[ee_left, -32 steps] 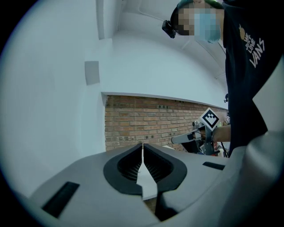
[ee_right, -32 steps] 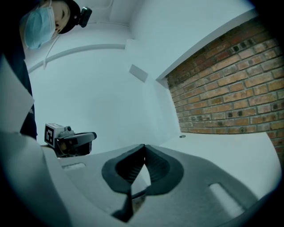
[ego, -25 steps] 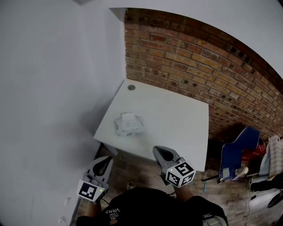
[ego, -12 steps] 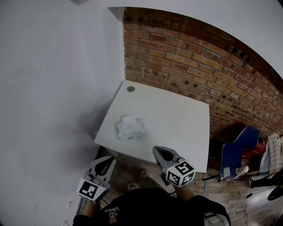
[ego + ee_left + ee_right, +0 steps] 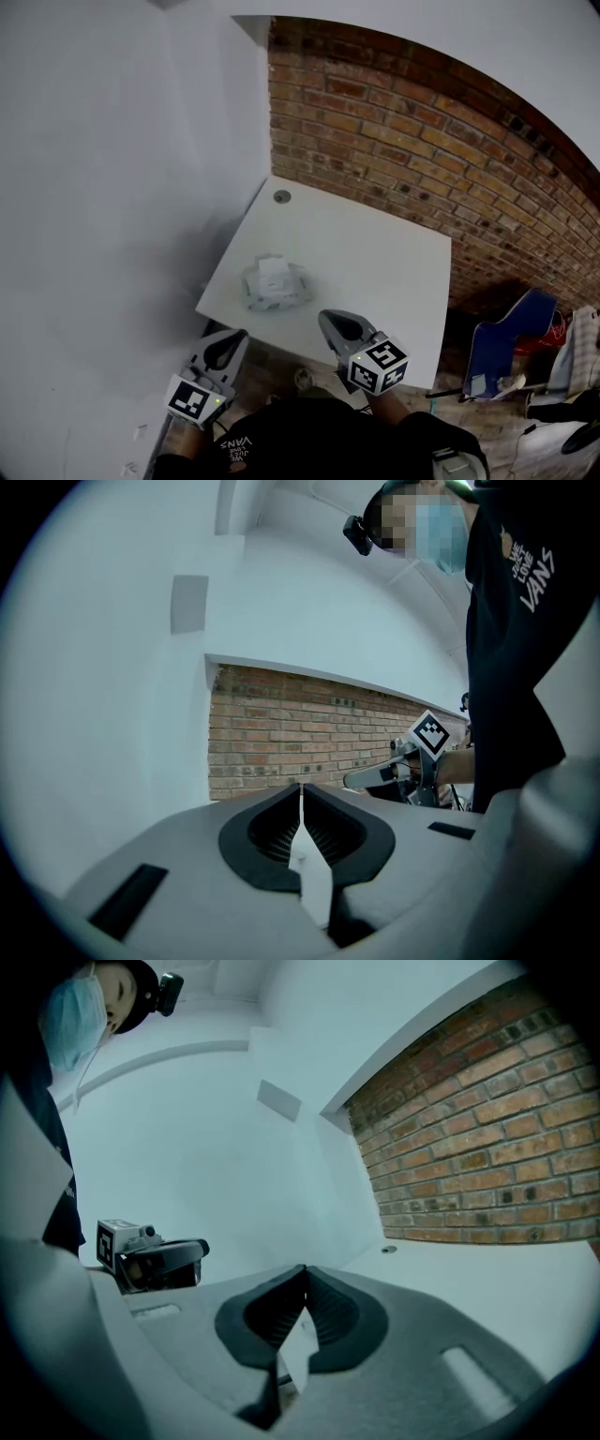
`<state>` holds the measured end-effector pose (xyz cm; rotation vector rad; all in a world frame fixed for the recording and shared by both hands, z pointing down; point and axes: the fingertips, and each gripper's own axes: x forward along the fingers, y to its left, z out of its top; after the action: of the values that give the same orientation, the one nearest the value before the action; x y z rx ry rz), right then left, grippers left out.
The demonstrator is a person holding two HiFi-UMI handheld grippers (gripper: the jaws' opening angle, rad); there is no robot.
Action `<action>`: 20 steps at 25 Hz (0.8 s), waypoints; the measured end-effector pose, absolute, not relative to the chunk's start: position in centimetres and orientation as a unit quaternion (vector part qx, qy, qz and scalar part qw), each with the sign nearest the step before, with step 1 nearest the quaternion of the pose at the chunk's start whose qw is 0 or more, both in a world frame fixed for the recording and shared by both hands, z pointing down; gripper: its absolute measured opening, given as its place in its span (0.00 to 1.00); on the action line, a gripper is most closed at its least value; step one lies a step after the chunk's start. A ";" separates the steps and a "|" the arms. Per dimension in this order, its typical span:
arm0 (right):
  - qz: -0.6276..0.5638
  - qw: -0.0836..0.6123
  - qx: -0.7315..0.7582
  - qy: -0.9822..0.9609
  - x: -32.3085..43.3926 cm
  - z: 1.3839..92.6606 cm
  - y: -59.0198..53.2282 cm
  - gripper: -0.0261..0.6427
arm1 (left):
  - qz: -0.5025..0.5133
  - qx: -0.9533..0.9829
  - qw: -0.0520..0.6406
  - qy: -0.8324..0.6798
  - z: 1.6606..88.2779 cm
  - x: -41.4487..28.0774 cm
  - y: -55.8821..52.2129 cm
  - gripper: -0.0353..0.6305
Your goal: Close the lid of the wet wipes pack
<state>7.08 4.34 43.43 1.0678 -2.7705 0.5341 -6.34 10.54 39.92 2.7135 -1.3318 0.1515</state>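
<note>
The wet wipes pack (image 5: 275, 284) lies on the white table (image 5: 375, 262) near its front left part; its white lid (image 5: 272, 267) stands open on the far side. In the head view my left gripper (image 5: 228, 343) hangs below the table's front left corner, shut and empty. My right gripper (image 5: 335, 322) sits at the table's front edge, right of the pack and apart from it, also shut with nothing in it. The pack does not show in either gripper view. The left gripper (image 5: 301, 789) and the right gripper (image 5: 304, 1274) show their jaws pressed together.
A brick wall (image 5: 422, 141) runs behind the table and a white wall (image 5: 112, 187) stands on its left. A round cable hole (image 5: 281, 197) sits at the far left corner. A blue chair (image 5: 502, 342) and clothes stand to the right on the wood floor.
The view has shifted a little, and the table and pack now sit slightly lower and nearer. Both grippers stay shut and hold about the same places.
</note>
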 end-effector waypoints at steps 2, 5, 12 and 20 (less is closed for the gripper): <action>0.175 0.061 0.346 -0.920 7.3 43.4 3.2 0.03 | 0.049 0.892 0.056 -0.446 40.0 -6.0 9.6 0.08; 0.173 0.062 0.333 -0.925 7.7 43.6 1.8 0.03 | 0.047 0.887 0.055 -0.457 40.1 -5.3 8.3 0.08; 0.179 0.067 0.314 -0.930 9.3 44.3 -1.0 0.03 | 0.044 0.874 0.049 -0.482 41.1 -3.9 5.5 0.08; 0.196 0.073 0.300 -0.931 9.7 45.7 -2.8 0.03 | 0.049 0.864 0.084 -0.494 42.3 -2.8 2.8 0.08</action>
<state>9.66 -2.79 45.71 0.9010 -2.7967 0.5876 -2.76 2.85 42.30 2.5775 -1.4751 0.1449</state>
